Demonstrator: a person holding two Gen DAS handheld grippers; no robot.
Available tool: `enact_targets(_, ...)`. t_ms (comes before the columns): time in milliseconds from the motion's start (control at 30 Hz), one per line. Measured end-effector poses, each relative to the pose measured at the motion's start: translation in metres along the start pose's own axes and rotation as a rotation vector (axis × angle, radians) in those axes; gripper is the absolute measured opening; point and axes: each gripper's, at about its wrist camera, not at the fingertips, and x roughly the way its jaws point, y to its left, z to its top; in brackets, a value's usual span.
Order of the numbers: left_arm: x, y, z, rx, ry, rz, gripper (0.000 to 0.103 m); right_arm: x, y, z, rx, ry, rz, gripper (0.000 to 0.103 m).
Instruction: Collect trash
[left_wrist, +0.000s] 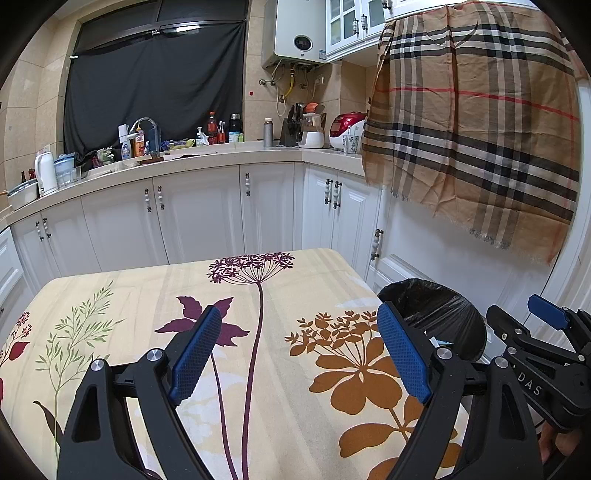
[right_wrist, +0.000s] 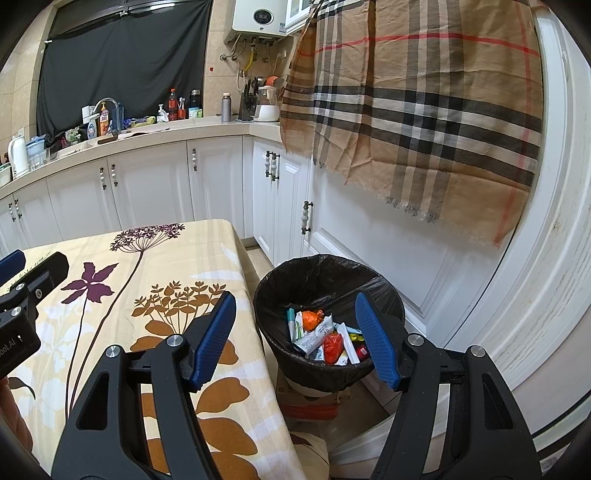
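Between the blue pads of the left tongs (left_wrist: 299, 354), which stand wide apart and grip nothing, lies only the flowered cloth of the table (left_wrist: 147, 295). No trash shows on that cloth. Just to the right, the right tongs (right_wrist: 295, 336) hang beyond the table's edge, jaws likewise apart and empty, pointing down toward the bin (right_wrist: 328, 317). That bin is round, lined with a black bag, and stands on the floor just beside the table's right side, in front of the white cupboard doors. Inside it the trash (right_wrist: 325, 339) lies heaped: orange crumpled wrappers, white packets and a pale green tube-like piece. From the left wrist view the bin's rim shows past the right pad, with the right tongs further right. Behind, a checked tan cloth (right_wrist: 424, 110) hangs over the cupboards, and a cluttered kitchen counter (left_wrist: 184, 158) runs along the wall.
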Motion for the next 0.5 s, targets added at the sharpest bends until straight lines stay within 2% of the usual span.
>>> enact_targets(500, -0.0011, -0.0019, -0.0008, 0.000, 0.004, -0.003, 0.084, -0.0004, -0.0002, -0.0005, 0.000, 0.001, 0.001, 0.065)
